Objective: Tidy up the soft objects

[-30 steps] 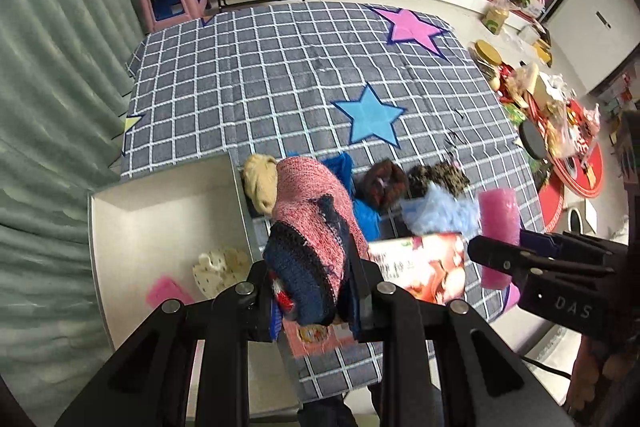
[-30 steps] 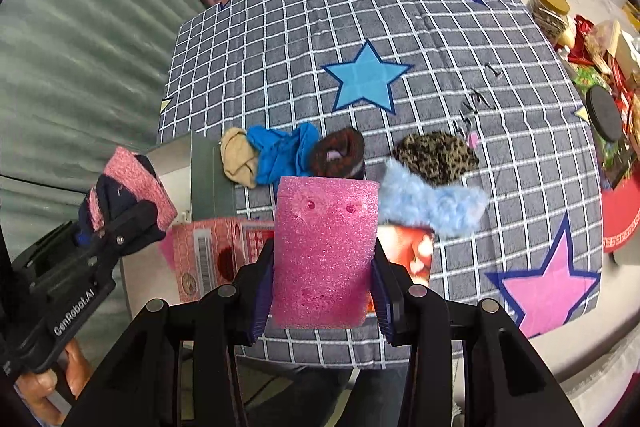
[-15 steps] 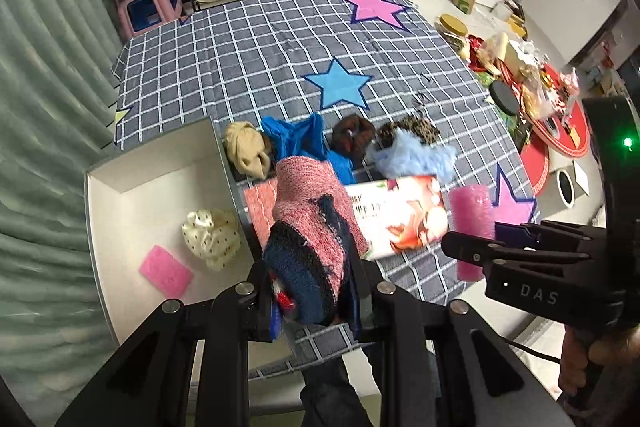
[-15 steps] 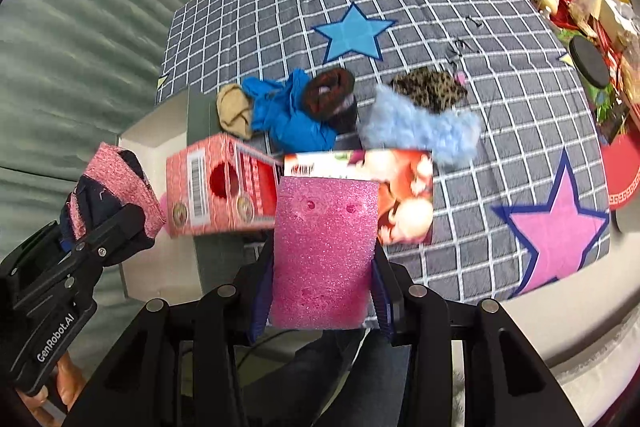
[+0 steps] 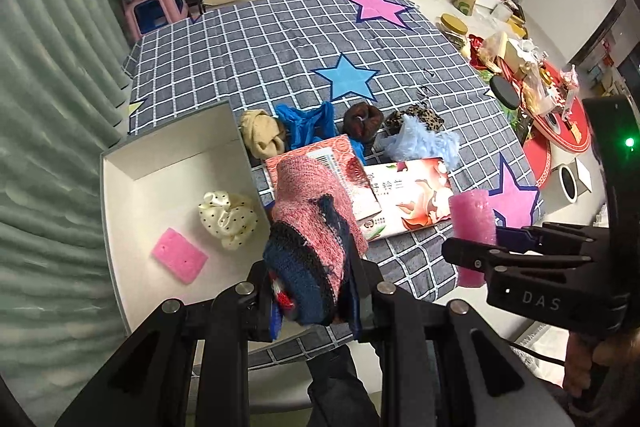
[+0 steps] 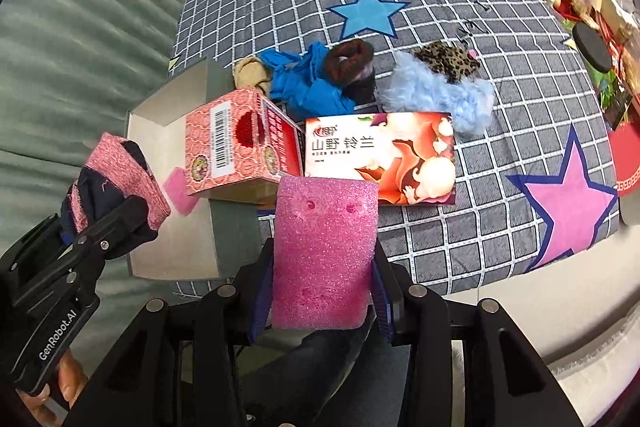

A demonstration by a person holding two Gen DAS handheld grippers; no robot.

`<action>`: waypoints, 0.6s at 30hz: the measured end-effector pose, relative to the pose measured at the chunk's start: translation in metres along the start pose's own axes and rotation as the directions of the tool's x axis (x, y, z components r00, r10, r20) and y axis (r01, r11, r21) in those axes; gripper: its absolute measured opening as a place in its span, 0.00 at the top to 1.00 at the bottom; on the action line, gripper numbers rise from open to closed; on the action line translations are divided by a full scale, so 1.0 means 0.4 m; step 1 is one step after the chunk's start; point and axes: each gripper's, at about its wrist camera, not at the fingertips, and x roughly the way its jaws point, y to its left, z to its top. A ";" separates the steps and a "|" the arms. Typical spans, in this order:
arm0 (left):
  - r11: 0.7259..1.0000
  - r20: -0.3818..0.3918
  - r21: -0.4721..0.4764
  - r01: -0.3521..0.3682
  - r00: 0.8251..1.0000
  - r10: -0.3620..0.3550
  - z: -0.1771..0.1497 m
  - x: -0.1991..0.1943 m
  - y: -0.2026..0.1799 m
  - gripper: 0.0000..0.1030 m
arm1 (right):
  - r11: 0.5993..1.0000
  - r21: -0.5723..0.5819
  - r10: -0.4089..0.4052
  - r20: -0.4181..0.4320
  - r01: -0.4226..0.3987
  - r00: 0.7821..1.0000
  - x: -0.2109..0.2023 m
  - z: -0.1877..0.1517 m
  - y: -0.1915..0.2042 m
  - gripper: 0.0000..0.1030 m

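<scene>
The left claw [image 5: 316, 301] is clenched on a pink and navy knitted sock [image 5: 316, 227], which sticks up between its fingers, held in the air over the near right corner of the white box [image 5: 120, 227]; the right wrist view shows the same sock [image 6: 116, 187] at the far left, above the box's inside. The right claw [image 6: 320, 301] grips a glittery pink sponge [image 6: 324, 251] upright by its lower edges, off the near edge of the desk [image 5: 256, 39], which is covered by a grey checked cloth with pink and blue stars. Inside the white box lie a small pink sponge [image 5: 179, 255] and a cream polka-dot scrunchie [image 5: 228, 219], near each other but apart. Just beside the box's right wall stands a red patterned carton [image 6: 240, 151] with a barcode, and a flat picture box [image 6: 380, 159] with Chinese lettering lies next to it. Behind these, in a loose row on the cloth, sit a tan cloth bundle [image 5: 262, 137], a blue cloth [image 5: 308, 123], a brown scrunchie [image 5: 362, 121], a leopard-print piece [image 5: 420, 117] and a pale blue fluffy piece [image 5: 420, 145], the last two touching
</scene>
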 end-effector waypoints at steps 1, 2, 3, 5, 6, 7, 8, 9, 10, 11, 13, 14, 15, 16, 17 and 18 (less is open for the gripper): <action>1.000 0.005 -0.008 -0.002 1.000 0.002 -0.003 -0.004 0.007 0.74 | 1.000 -0.006 -0.002 0.002 0.002 1.000 -0.001 0.001 0.005 0.57; 1.000 0.008 -0.012 -0.002 1.000 0.002 -0.005 -0.006 0.011 0.74 | 1.000 -0.015 -0.003 0.003 0.003 1.000 -0.003 0.001 0.012 0.57; 1.000 0.015 -0.022 -0.005 1.000 0.005 -0.006 -0.010 0.017 0.74 | 1.000 -0.020 -0.004 0.003 0.004 1.000 -0.004 0.002 0.017 0.57; 0.999 0.022 -0.038 -0.006 1.000 0.007 -0.010 -0.016 0.028 0.74 | 0.999 -0.033 -0.005 0.005 0.005 1.000 -0.007 0.004 0.027 0.57; 0.999 0.024 -0.047 -0.007 1.000 0.008 -0.013 -0.018 0.034 0.74 | 0.999 -0.040 -0.006 0.006 0.007 1.000 -0.009 0.005 0.032 0.57; 0.998 0.028 -0.059 -0.008 1.000 0.010 -0.015 -0.021 0.043 0.74 | 0.999 -0.047 -0.007 0.008 0.008 1.000 -0.010 0.006 0.037 0.57; 0.998 0.029 -0.065 -0.009 1.000 0.011 -0.016 -0.022 0.046 0.74 | 0.999 -0.054 -0.008 0.010 0.008 1.000 -0.013 0.007 0.042 0.57; 0.997 0.031 -0.074 -0.009 0.999 0.012 -0.020 -0.024 0.052 0.74 | 0.998 -0.059 -0.009 0.011 0.009 1.000 -0.014 0.008 0.045 0.57; 0.996 0.030 -0.089 -0.005 1.000 0.008 -0.024 -0.026 0.062 0.74 | 0.998 -0.066 -0.010 0.013 0.011 1.000 -0.017 0.009 0.051 0.57; 0.995 0.031 -0.102 0.000 1.000 0.004 -0.026 -0.027 0.070 0.74 | 0.997 -0.072 -0.011 0.014 0.012 1.000 -0.018 0.009 0.056 0.57; 0.993 0.036 -0.122 -0.001 0.999 0.005 -0.032 -0.031 0.081 0.74 | 0.997 -0.082 -0.016 0.014 0.017 1.000 -0.019 0.011 0.062 0.57; 0.992 0.037 -0.128 -0.002 0.999 0.007 -0.033 -0.033 0.085 0.74 | 0.996 -0.087 -0.018 0.013 0.019 1.000 -0.018 0.013 0.066 0.57; 0.990 0.039 -0.138 -0.002 0.999 0.008 -0.036 -0.033 0.091 0.74 | 0.995 -0.094 -0.019 0.009 0.020 1.000 -0.017 0.015 0.070 0.57; 0.988 0.039 -0.151 -0.002 0.999 0.008 -0.038 -0.034 0.099 0.74 | 0.995 -0.100 -0.019 0.005 0.020 1.000 -0.015 0.016 0.075 0.57; 0.987 0.039 -0.161 -0.002 0.999 0.008 -0.042 -0.035 0.105 0.74 | 0.994 -0.107 -0.020 0.002 0.021 1.000 -0.013 0.018 0.080 0.57; 0.985 0.041 -0.173 0.000 0.999 0.008 -0.045 -0.036 0.113 0.74 | 0.993 -0.117 -0.022 0.000 0.022 1.000 -0.013 0.021 0.088 0.57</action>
